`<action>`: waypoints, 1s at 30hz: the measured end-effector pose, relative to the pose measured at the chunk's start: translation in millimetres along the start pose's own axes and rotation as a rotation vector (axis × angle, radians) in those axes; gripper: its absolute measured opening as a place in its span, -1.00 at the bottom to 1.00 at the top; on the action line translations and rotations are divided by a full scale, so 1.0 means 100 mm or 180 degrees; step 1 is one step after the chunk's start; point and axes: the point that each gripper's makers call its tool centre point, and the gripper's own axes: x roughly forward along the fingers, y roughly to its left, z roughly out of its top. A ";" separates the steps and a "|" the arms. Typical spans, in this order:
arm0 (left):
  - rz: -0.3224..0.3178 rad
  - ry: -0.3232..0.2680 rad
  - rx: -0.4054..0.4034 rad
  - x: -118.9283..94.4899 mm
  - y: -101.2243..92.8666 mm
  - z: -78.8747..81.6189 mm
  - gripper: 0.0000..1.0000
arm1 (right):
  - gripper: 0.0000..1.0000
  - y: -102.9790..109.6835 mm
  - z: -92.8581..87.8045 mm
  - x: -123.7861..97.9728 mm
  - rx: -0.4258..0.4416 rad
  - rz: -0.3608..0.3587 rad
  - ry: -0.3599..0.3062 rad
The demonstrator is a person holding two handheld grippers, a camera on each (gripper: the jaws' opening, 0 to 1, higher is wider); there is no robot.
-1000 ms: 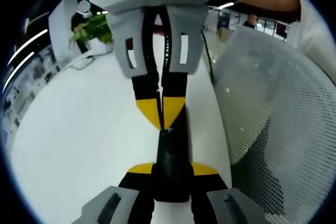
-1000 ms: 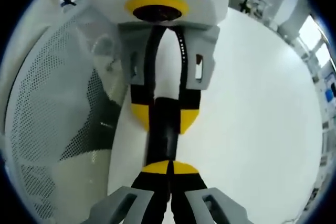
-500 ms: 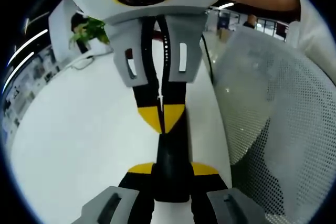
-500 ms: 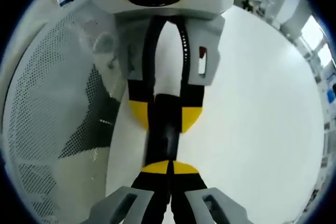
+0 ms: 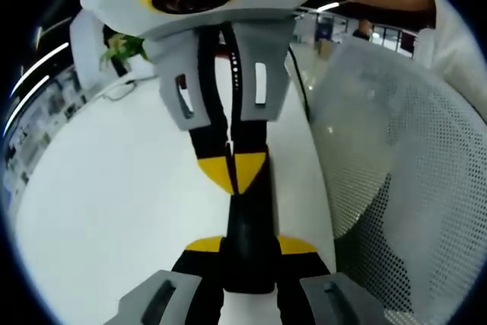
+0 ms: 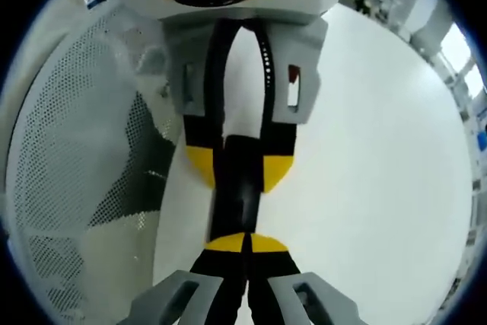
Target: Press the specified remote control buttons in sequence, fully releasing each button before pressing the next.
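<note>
Left gripper view: left hand-held gripper (image 5: 245, 245) clamped on black remote control (image 5: 248, 226) over white table (image 5: 106, 211), right hand-held gripper (image 5: 232, 159) closed, tips meeting on remote's far end. Right gripper view: same contact; mesh chair (image 6: 68, 180) alongside.

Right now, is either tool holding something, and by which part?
The left tool clamps a black remote by its two long sides; the shut right tool holds nothing.

Bright, even overhead light; white table (image 5: 114, 211) glares slightly; fisheye edges bend, close parts blur
</note>
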 end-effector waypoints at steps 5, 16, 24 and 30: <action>-0.0003 0.0006 -0.0002 0.00 0.00 0.00 -0.53 | -1.00 0.00 0.00 0.00 0.0010 0.0028 0.0010; 0.0003 0.0004 0.0003 0.00 0.00 0.00 -0.53 | -1.00 0.01 0.00 0.01 0.0001 0.0092 0.0039; 0.0013 0.0003 0.0004 0.01 0.00 -0.01 -0.53 | -1.00 0.02 0.01 0.01 -0.0004 0.0040 0.0036; 0.0019 0.0003 0.0005 0.00 -0.01 -0.01 -0.53 | -1.00 0.03 0.01 0.00 -0.0035 -0.0014 0.0030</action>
